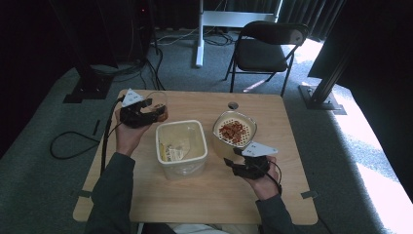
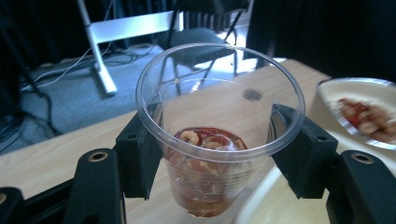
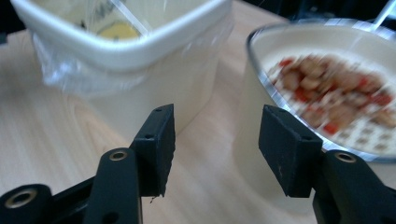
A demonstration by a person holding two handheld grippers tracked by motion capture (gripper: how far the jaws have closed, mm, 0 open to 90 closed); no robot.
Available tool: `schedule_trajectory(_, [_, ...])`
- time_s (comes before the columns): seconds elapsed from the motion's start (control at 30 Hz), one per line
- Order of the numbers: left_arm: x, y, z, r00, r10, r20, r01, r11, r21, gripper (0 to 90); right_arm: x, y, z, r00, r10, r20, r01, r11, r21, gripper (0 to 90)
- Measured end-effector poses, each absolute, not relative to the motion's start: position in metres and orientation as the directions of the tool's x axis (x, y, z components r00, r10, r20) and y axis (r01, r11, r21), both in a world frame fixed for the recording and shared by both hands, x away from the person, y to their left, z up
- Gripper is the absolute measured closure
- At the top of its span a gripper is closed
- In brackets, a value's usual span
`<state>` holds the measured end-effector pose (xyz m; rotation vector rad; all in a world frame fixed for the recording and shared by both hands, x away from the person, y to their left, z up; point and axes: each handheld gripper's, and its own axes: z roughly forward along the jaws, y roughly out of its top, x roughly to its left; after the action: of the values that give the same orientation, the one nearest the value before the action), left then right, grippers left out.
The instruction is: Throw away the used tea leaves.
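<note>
No writing can be read on anything; the papers lying in the square cream plastic tub (image 1: 181,148) lined with a clear bag are too small to make out.

Nearest the person, the right gripper (image 1: 233,165) is held low over the light wooden table (image 1: 204,195), its hand gripping from behind and its jaws pointing toward the tub. In the right gripper view its jaws stand apart with nothing between them, aimed at the gap between the tub (image 3: 140,56) and the round cream bowl with a perforated strainer insert (image 3: 327,93) that carries red and brown food pieces.

Farther off, on the left, the left gripper (image 1: 157,113) is raised off the table, level, jaws pointing right. They are clamped on the clear plastic cup (image 2: 219,126), upright, with reddish food and liquid at its bottom, just beside the tub's far left corner.
</note>
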<state>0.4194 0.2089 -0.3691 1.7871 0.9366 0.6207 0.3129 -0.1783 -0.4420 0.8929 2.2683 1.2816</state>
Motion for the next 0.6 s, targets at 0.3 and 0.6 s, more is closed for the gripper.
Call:
schedule_trajectory(0.3, [0.415,0.177,-0.348,0.637,0.771,-0.006,0.292,-0.234,0.927,38.0,0.329,-0.17,-0.407,-0.709,0.703,-0.06,0.263,0.342,0.902,39.5])
schedule_trajectory(0.6, [0.41,0.142,-0.34,0.715,0.699,-0.016,0.277,-0.262,0.924,38.0,0.361,-0.148,-0.396,-0.726,0.687,-0.032,0.237,0.293,0.926,37.0])
